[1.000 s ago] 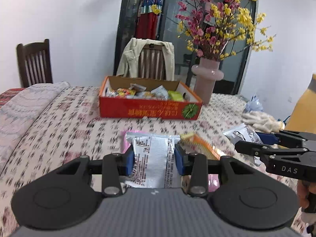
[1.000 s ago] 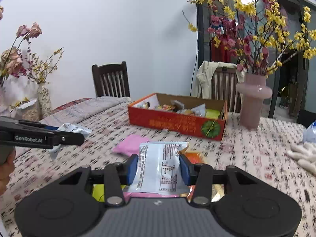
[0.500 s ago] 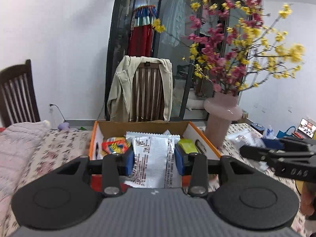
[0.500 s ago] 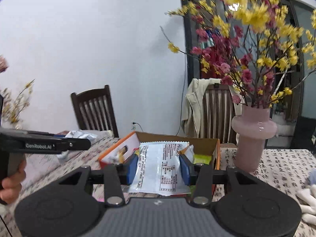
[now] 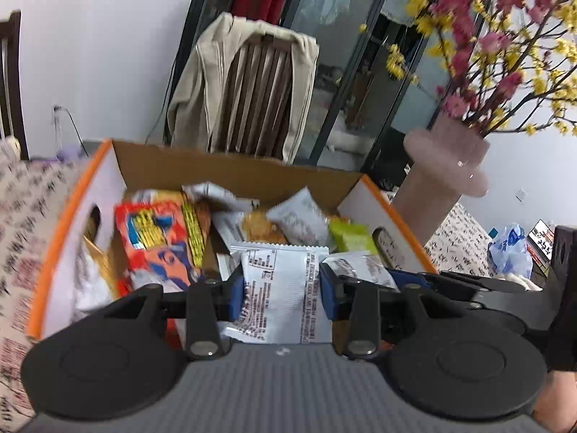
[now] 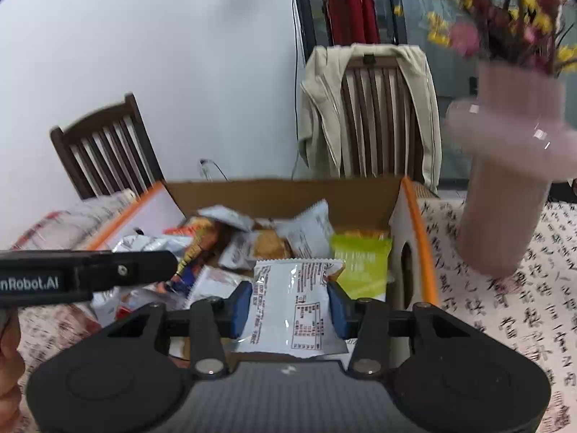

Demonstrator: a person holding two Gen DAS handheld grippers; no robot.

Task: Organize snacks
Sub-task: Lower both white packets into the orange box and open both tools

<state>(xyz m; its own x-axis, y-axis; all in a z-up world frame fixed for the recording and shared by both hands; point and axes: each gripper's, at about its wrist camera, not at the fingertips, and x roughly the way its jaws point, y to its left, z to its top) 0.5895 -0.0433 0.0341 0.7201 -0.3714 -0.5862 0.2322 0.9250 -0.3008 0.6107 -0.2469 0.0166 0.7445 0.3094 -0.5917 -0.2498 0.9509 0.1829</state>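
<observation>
Left wrist view: the left gripper (image 5: 283,290) has its jaws clenched on a white snack packet (image 5: 285,299) above the orange cardboard box (image 5: 57,223); the right gripper (image 6: 288,305) likewise grips another white packet (image 6: 294,306) over it.

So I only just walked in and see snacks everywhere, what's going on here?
A person is sorting snacks into the orange cardboard box with two handheld grippers. The left gripper has its jaws shut on a white printed packet, and the right gripper holds another white packet the same way. Both packets hang over the box, which already holds a pile of wrappers. Neither has been let go.
</observation>
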